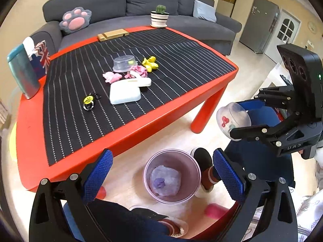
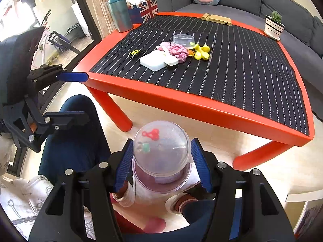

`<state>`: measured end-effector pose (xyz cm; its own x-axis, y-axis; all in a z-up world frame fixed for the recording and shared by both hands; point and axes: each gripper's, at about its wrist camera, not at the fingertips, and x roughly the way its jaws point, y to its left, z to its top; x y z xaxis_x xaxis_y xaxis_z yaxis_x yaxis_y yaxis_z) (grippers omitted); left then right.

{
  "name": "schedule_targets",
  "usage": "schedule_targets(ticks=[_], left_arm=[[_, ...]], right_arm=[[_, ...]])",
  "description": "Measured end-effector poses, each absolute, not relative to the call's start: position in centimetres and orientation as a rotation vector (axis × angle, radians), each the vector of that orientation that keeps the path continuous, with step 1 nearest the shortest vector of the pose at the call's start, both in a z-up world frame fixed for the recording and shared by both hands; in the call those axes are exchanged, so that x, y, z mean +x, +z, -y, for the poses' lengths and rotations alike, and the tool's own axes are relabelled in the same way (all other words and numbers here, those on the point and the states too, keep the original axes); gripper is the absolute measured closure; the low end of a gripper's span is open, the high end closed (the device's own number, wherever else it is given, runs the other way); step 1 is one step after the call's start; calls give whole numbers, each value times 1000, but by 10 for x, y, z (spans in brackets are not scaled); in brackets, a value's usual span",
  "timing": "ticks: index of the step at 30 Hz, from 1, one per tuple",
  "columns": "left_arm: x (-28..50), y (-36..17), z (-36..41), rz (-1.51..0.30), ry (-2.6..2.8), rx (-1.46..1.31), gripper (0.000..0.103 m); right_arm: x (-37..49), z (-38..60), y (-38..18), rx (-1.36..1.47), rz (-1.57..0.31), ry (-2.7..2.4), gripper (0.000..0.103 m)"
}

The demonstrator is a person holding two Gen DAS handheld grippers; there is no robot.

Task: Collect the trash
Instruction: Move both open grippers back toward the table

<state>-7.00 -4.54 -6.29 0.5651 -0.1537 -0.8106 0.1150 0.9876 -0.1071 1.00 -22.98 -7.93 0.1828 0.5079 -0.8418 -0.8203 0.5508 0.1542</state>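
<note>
A translucent pink bin (image 1: 148, 167) stands on the floor by the red table, with a crumpled lavender wad (image 1: 165, 180) inside. My left gripper (image 1: 162, 157) hangs open just above it, nothing between its blue pads. My right gripper (image 2: 161, 144) is shut on a clear dome lid (image 2: 161, 151) held over the bin (image 2: 161, 189); the left wrist view shows this dome lid (image 1: 233, 119) at the right. On the table lie crumpled pink paper (image 2: 178, 51), yellow balloon scraps (image 2: 200, 52) and an upturned clear tub (image 1: 124, 63). In the right wrist view my left gripper (image 2: 86, 97) is at the left, open.
White boxes (image 1: 125, 93), a smiley keyring (image 1: 88, 100), a teal flask (image 1: 22, 72), a flag tissue box (image 2: 149, 8), wooden blocks (image 1: 113, 34) and a potted cactus (image 1: 159, 16) are on the table (image 1: 141, 129). A person's legs and slippered feet (image 1: 203, 167) flank the bin. A grey sofa stands behind.
</note>
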Motion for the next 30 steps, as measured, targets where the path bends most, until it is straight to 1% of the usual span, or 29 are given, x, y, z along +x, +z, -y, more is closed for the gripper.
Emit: schedule_targets(ticks=[4,5,6,7,8,18,30], left_arm=[[-72,-61,40,-953,-145,-50,8],[-72,-61,39,-951,-141,-51,8],[-72,-60,38,-951,-138,-51,8],[-73,-60,36,-949,-135,-51,8],[-72,-59,35,-949,-133,-51,8],[-71,-60,36,-954,-138,-48,8],[-70,-60,29,-951,-116,-56,8]], right_arm=[[7,224,-79,-370,-1009,1003,45],[6,222,-79,-378,-1007,1006,37],[5,221,-78,-387,-997,997,19],[4,220,-78,-392,-988,990,13],[5,219,-78,-394,-989,989,12],[9,222,-80,-386,-1002,966,9],[16,223,-77,-360,-999,946,8]])
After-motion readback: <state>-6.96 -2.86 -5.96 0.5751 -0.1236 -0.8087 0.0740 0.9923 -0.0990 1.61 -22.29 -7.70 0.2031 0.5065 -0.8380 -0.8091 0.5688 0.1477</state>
